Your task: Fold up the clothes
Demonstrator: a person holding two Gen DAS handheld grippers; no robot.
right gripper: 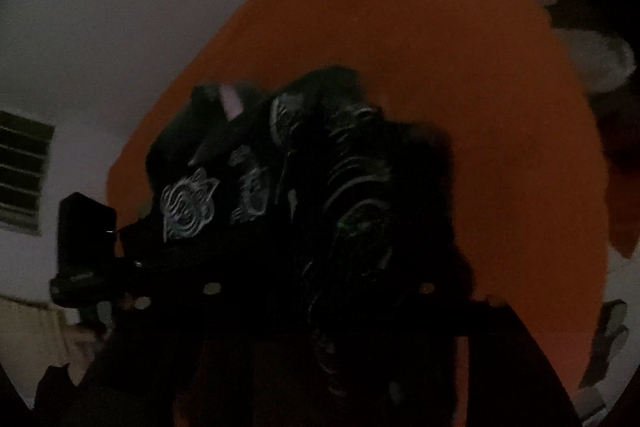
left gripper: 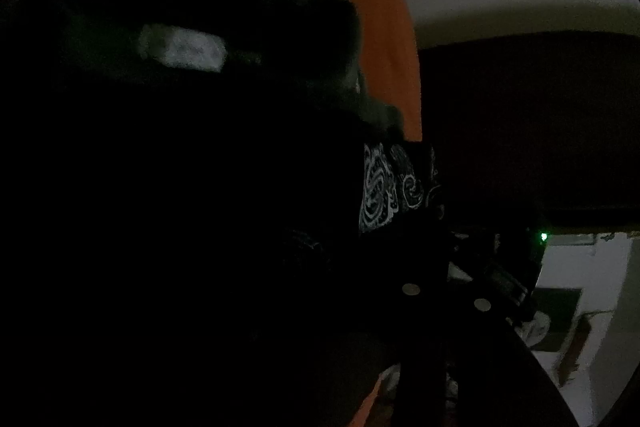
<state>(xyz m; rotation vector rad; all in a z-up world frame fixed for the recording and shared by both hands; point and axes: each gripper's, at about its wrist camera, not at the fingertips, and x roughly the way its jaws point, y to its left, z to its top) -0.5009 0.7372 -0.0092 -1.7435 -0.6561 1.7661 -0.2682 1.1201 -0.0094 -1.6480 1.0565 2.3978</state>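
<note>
A black garment with a white paisley print [right gripper: 256,187] lies bunched on an orange surface [right gripper: 460,107]. My right gripper [right gripper: 320,275] points down at it, its dark fingers [right gripper: 210,289] standing wide apart with the cloth heaped between them. In the left wrist view, black cloth [left gripper: 180,147] with a white label [left gripper: 180,51] fills the left half, and a printed strip [left gripper: 392,183] shows at the middle. Only one finger [left gripper: 424,291] of my left gripper shows; the rest is lost in the dark. The left gripper's body [right gripper: 84,247] appears beside the bundle.
The orange surface [left gripper: 384,27] curves away to a pale floor or wall [right gripper: 100,27]. A green light [left gripper: 544,237] glows on the right gripper's body. A slatted vent [right gripper: 24,167] sits at the left, and pale crumpled things [right gripper: 600,63] lie at the upper right.
</note>
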